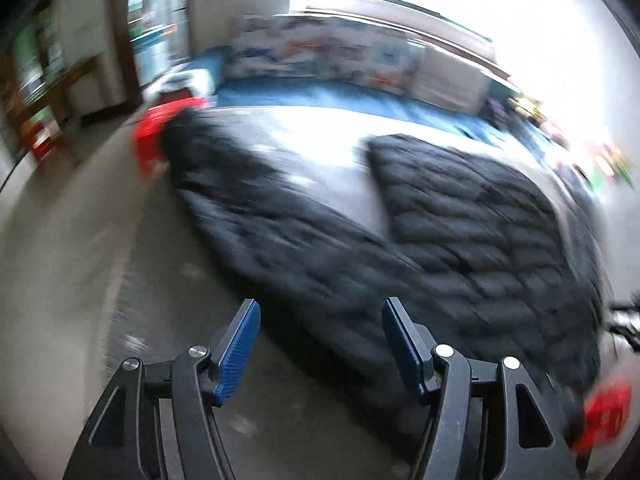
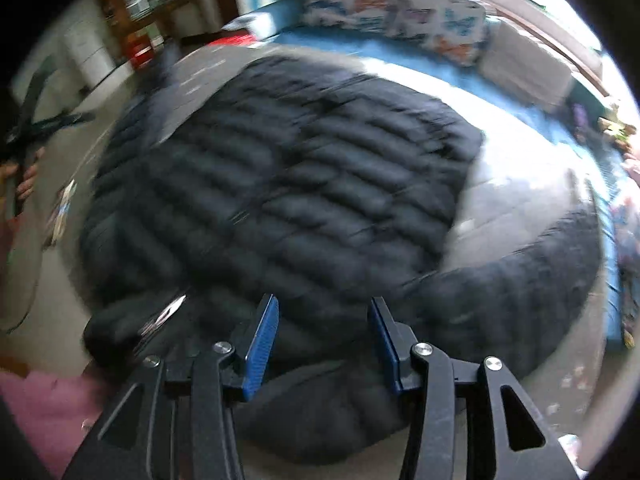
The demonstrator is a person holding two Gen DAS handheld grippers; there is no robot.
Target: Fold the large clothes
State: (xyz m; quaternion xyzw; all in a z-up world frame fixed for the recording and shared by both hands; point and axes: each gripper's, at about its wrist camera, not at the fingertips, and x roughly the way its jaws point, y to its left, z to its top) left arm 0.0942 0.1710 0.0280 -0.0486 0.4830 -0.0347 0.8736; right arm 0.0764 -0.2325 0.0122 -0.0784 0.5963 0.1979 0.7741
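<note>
A large dark quilted puffer jacket (image 2: 280,184) lies spread on a grey table top (image 2: 508,216). In the left wrist view the jacket (image 1: 472,216) shows its body at the right and a sleeve (image 1: 240,184) stretching to the left edge. My left gripper (image 1: 318,320) is open and empty, just off the jacket's near edge. My right gripper (image 2: 322,316) is open and empty, above the jacket's near part, over its collar area. A sleeve (image 2: 520,280) lies to the right. Both views are motion-blurred.
A blue bed or mat (image 2: 400,52) with a butterfly-print pillow (image 2: 400,4) lies beyond the table. Red objects (image 1: 150,136) sit at the table's left corner and near right (image 1: 604,412). Shelves (image 1: 36,92) stand at far left. Floor (image 1: 60,280) lies left.
</note>
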